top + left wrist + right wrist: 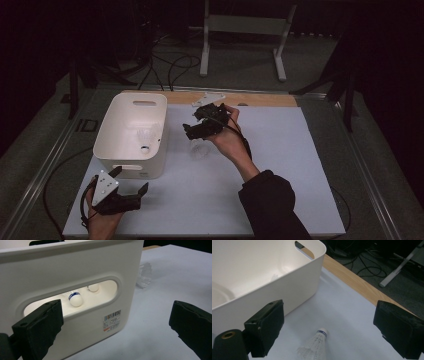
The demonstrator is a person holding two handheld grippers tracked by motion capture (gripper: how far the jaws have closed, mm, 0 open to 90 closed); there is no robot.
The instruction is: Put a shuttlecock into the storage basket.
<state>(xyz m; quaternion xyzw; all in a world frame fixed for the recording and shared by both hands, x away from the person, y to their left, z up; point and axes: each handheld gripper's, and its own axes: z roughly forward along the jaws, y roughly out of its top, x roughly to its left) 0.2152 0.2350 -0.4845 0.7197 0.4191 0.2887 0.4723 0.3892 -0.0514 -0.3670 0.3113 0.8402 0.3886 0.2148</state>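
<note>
Two grippers here, both with jaws spread wide and nothing in them. Left gripper sits at the bottom left of the high view, just in front of the bin; through the handle slot you can see two shuttlecocks inside. Right gripper hangs mid-frame over a shuttlecock lying on the white mat, just right of the bin. Farther up, wood table edge and floor cables.

Shuttlecock skirt — cut by bottom edge; bin's shuttlecocks — mostly wall-hidden
</note>
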